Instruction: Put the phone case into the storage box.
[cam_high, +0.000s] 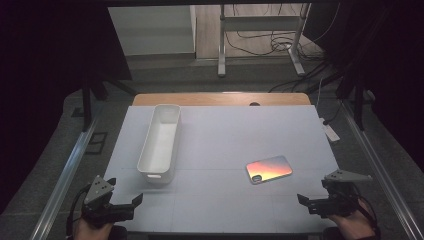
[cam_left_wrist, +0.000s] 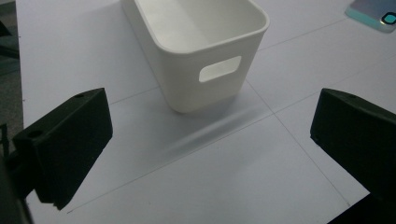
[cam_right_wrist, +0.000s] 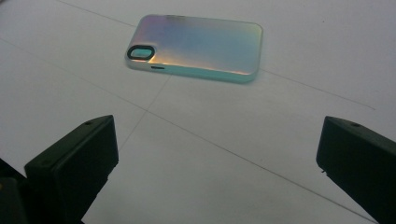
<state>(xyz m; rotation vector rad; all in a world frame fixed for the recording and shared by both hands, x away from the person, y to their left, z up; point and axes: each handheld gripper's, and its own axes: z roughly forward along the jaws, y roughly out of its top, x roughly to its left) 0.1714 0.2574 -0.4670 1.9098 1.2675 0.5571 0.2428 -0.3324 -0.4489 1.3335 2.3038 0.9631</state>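
While the right hand-held gripper (cam_high: 311, 201) hovers at the table's (cam_high: 225, 145) near right edge, jaws spread wide and holding nothing, the iridescent phone case (cam_high: 269, 169) lies flat just ahead of it (camera cutout toward the person). The left hand-held gripper (cam_high: 131, 204), equally wide and empty, faces the white bin (cam_high: 160, 142) nearby.

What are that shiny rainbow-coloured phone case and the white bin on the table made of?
The phone case looks like plastic with a glossy iridescent coating: its back shifts from pink and blue to orange, and its rim is pale and translucent-looking. It could be soft or hard plastic; the look leaves that open. The white bin seems moulded plastic with a smooth, satin finish: rounded corners, a thin even wall and a cut-out handle slot.
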